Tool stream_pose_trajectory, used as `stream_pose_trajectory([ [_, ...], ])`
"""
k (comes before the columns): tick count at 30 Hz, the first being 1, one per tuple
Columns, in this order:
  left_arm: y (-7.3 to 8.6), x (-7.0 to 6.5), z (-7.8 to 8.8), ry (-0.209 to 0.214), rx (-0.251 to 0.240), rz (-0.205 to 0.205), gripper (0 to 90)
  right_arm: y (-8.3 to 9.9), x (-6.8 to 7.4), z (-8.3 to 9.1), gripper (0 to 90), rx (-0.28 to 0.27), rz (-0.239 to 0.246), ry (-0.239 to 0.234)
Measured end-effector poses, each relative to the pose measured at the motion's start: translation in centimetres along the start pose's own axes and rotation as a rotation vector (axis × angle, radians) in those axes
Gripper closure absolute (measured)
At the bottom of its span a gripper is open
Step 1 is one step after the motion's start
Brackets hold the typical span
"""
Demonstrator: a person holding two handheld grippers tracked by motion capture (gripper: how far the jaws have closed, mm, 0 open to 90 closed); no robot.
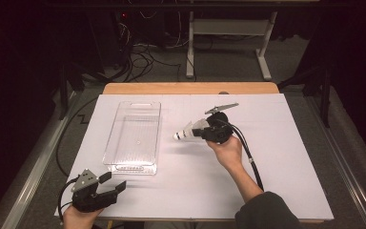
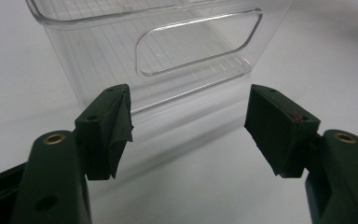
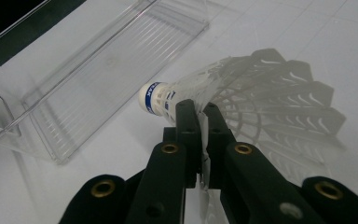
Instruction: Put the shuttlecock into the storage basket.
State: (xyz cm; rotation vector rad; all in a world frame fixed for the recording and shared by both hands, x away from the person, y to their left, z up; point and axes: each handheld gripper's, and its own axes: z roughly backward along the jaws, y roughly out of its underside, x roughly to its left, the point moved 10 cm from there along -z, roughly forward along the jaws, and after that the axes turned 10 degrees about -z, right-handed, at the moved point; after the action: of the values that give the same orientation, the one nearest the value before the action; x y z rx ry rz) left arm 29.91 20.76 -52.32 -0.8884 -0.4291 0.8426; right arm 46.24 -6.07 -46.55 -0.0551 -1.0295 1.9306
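A white shuttlecock [image 1: 186, 132] with a blue-banded cork tip hangs just above the white table, cork pointing left. My right gripper [image 1: 205, 130] is shut on its feather skirt; in the right gripper view the shuttlecock [image 3: 242, 88] has a feather pinched between the closed jaws of the right gripper [image 3: 204, 112]. A clear plastic bin [image 1: 134, 135] lies empty to the left of it. My left gripper [image 1: 113, 182] rests at the table's front left corner, open and holding nothing. The left gripper [image 2: 189, 121] faces the bin's near end wall [image 2: 168, 51] with its handle cut-out.
The white sheet [image 1: 276, 157] covers a wooden table [image 1: 190, 88]. A cable [image 1: 248, 152] trails from the right gripper along the forearm. Behind the table stand a desk frame [image 1: 228, 43] and loose cables on the floor [image 1: 143, 57].
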Motion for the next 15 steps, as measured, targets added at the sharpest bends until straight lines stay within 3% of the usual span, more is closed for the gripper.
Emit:
stream_pose_trajectory([
  [15, -0.02, -0.01, -0.05, 0.004, 0.001, -0.003, 32.8, -0.69, 0.9, 0.15, 89.2, -0.004, 0.009, -0.023],
])
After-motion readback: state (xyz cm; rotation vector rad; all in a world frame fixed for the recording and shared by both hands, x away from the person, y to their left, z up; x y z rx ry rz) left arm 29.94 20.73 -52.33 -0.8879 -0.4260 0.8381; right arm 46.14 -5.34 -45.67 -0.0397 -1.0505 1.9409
